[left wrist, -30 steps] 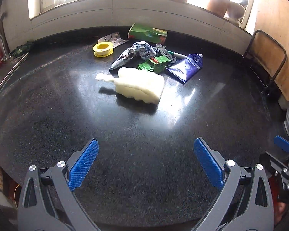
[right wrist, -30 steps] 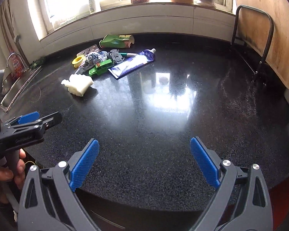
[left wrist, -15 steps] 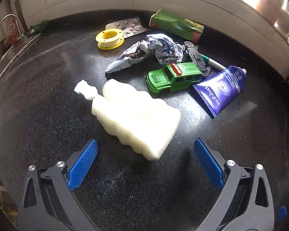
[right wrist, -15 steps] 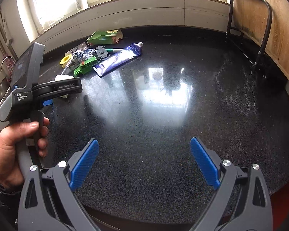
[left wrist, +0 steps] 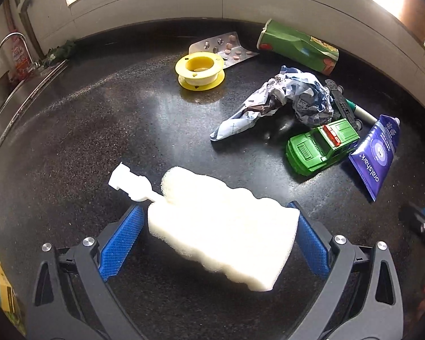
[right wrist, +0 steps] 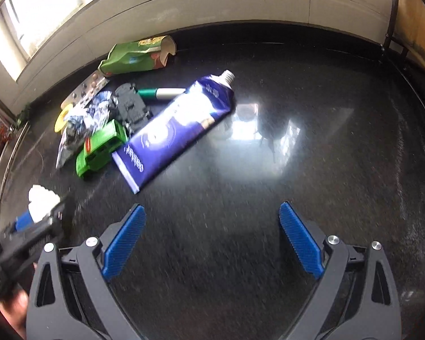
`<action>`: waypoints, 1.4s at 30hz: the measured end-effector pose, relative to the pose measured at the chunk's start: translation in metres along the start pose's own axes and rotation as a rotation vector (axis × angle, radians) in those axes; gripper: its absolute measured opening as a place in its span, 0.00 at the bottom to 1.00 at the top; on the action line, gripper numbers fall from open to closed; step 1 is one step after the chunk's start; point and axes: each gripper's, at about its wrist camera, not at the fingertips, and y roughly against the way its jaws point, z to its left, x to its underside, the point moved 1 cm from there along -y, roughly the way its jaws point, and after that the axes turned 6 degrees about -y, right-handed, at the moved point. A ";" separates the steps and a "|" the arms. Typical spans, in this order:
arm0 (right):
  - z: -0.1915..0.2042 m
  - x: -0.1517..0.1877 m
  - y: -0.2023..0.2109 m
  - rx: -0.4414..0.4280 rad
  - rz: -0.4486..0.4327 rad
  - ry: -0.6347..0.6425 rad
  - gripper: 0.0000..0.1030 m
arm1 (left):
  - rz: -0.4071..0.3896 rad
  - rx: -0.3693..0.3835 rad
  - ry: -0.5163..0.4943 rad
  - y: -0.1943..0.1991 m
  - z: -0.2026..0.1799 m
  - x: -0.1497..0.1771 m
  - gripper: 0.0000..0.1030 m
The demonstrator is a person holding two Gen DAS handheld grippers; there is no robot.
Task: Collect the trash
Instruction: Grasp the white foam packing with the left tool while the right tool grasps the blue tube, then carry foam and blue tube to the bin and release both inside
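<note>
Left wrist view: my left gripper point(left wrist: 216, 242) stands wide, its blue pads point(left wrist: 119, 245) flanking the white foam sponge point(left wrist: 221, 226) on either side; whether they touch it I cannot tell. The sponge lies on the black speckled countertop point(left wrist: 99, 124) at lower centre, its white plastic stub point(left wrist: 129, 182) pointing to the upper left. Toward the upper right of the frame lies the remaining litter: a yellow tape spool point(left wrist: 200, 70), a pill blister pack point(left wrist: 226, 49) just behind it, a crushed green carton point(left wrist: 297, 46) against the wall, a crumpled wrapper point(left wrist: 283, 103), a green toy truck point(left wrist: 321, 146), and a blue toothpaste tube point(left wrist: 378, 154) at the right edge. A sink point(left wrist: 2, 104) occupies the left edge.

Right wrist view: my right gripper point(right wrist: 212, 243) hangs wide over bare countertop at lower centre, holding nothing. The toothpaste tube lies ahead at centre left, capless, beside the toy truck; a green-and-white marker point(right wrist: 160, 93) lies behind them.
</note>
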 end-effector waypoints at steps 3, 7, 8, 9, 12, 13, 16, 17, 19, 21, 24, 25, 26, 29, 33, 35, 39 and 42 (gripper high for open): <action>0.012 -0.031 -0.018 0.024 -0.023 -0.051 0.90 | -0.003 0.014 -0.023 0.001 0.011 0.003 0.94; 0.022 -0.062 -0.043 0.064 -0.027 -0.109 0.90 | -0.008 0.035 -0.058 0.002 0.018 0.006 0.94; 0.023 -0.066 -0.049 0.071 -0.019 -0.131 0.91 | -0.009 0.041 -0.068 0.003 0.019 0.006 0.94; 0.024 -0.069 -0.051 0.091 -0.031 -0.132 0.91 | -0.009 0.047 -0.079 0.003 0.019 0.006 0.94; 0.027 -0.069 -0.055 0.134 -0.053 -0.104 0.91 | -0.016 0.061 -0.104 0.003 0.020 0.007 0.94; 0.030 -0.067 -0.056 0.156 -0.054 -0.072 0.91 | -0.021 0.066 -0.111 0.003 0.021 0.008 0.94; 0.031 -0.051 -0.052 0.179 -0.064 0.003 0.91 | -0.031 0.078 -0.131 0.003 0.022 0.009 0.94; 0.031 -0.046 -0.049 0.173 -0.060 0.019 0.91 | -0.030 0.081 -0.135 0.003 0.023 0.010 0.94; 0.027 -0.034 -0.042 0.156 -0.051 0.049 0.89 | -0.027 0.089 -0.144 0.004 0.025 0.012 0.94; 0.022 -0.022 -0.031 0.133 -0.050 0.086 0.76 | -0.029 0.097 -0.157 0.006 0.027 0.015 0.94; 0.013 -0.008 -0.015 0.106 -0.050 0.117 0.52 | -0.044 0.107 -0.178 0.009 0.029 0.021 0.93; 0.009 -0.003 -0.012 0.096 -0.043 0.126 0.52 | -0.049 0.110 -0.183 0.011 0.029 0.023 0.89; 0.006 -0.001 -0.010 0.089 -0.039 0.135 0.51 | -0.055 0.115 -0.188 0.013 0.030 0.024 0.82; -0.007 0.008 -0.004 0.069 -0.040 0.137 0.50 | -0.067 0.127 -0.209 0.019 0.030 0.024 0.54; -0.016 0.017 0.009 0.063 -0.059 0.135 0.50 | -0.059 0.157 -0.204 0.025 0.034 0.026 0.25; -0.015 0.020 0.021 0.066 -0.090 0.147 0.50 | -0.044 0.184 -0.190 0.028 0.036 0.029 0.23; -0.015 0.025 0.041 0.050 -0.125 0.161 0.50 | -0.060 0.177 -0.201 0.041 0.034 0.036 0.23; -0.020 0.031 0.054 0.033 -0.144 0.148 0.50 | -0.066 0.177 -0.213 0.048 0.032 0.042 0.23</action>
